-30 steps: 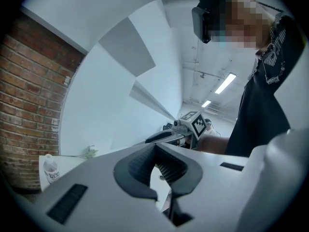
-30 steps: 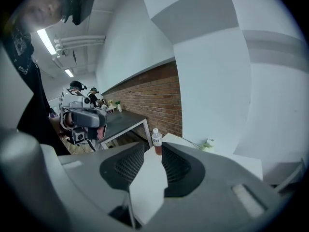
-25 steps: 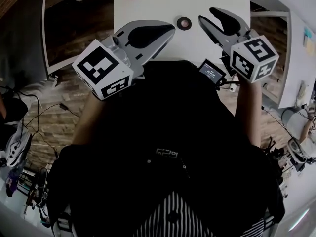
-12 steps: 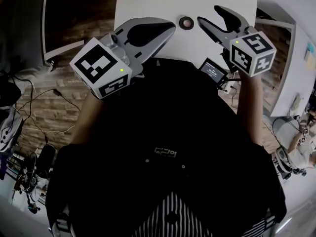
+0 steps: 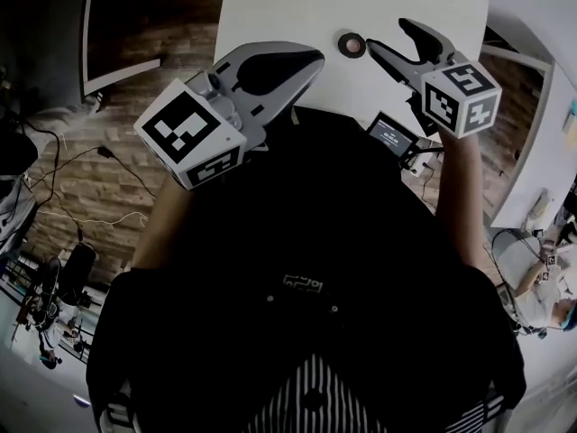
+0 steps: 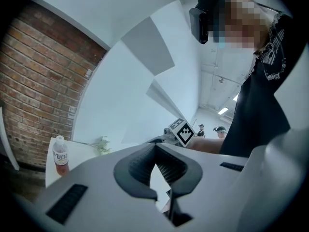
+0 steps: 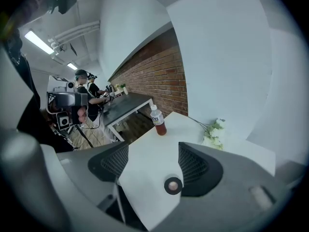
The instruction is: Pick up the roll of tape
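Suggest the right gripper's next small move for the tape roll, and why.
Probably lower the right gripper toward the table, shifting it to centre the roll of tape. Its jaws have just been opening and stand apart; in the right gripper view the roll lies flat between them, untouched and close to one pad, so closing now looks premature.

Bare bench (image 5: 270,16) all round the roll of tape (image 5: 351,44). From the tape, head view: bottle (image 7: 157,121) well off at 11 o'clock, flowers (image 7: 212,132) far at 1. Right gripper (image 5: 386,34) at 3, jaws just opened, tape ahead in their gap, untouched. Left gripper (image 5: 311,61) at 8, apart.
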The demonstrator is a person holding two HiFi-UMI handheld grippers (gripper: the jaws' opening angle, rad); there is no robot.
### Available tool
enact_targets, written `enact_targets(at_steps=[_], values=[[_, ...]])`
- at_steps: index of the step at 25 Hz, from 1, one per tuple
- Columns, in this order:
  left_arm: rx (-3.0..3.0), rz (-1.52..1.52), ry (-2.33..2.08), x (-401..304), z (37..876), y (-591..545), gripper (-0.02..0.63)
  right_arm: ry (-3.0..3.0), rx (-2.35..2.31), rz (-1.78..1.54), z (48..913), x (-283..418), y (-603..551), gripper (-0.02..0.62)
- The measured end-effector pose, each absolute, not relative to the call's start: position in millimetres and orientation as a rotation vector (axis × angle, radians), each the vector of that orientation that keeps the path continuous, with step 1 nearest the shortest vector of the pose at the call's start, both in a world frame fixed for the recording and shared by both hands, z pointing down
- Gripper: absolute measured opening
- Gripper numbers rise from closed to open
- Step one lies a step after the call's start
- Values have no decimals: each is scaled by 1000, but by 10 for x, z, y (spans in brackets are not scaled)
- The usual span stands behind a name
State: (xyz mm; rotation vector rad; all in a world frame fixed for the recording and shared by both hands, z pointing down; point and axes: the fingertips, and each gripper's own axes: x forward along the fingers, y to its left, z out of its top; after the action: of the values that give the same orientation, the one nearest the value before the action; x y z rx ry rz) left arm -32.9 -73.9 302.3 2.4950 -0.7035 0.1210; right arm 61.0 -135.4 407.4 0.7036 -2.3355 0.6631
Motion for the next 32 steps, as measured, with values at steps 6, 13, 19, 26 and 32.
enact_targets(at_steps=[6,13,19,26,32], values=[[2468,152,-792,-370,2931,-499,6,-2339,649,676,4175,601,-1240,322],[2412,161,-872,-538,3003,-427,6,-2311,614,702,4493,433,-1364,334],[2365,150,-947,-696,3078,-358,6,-2281,590,742,4782,390,-1355,351],[2327,132,-1036,-794,3078,-275,6,-2207,573,778,5246,483,-1380,367],[2286,134,-1099,-893,3105,-125,6,-2136,596,774,5538,587,-1414,373]])
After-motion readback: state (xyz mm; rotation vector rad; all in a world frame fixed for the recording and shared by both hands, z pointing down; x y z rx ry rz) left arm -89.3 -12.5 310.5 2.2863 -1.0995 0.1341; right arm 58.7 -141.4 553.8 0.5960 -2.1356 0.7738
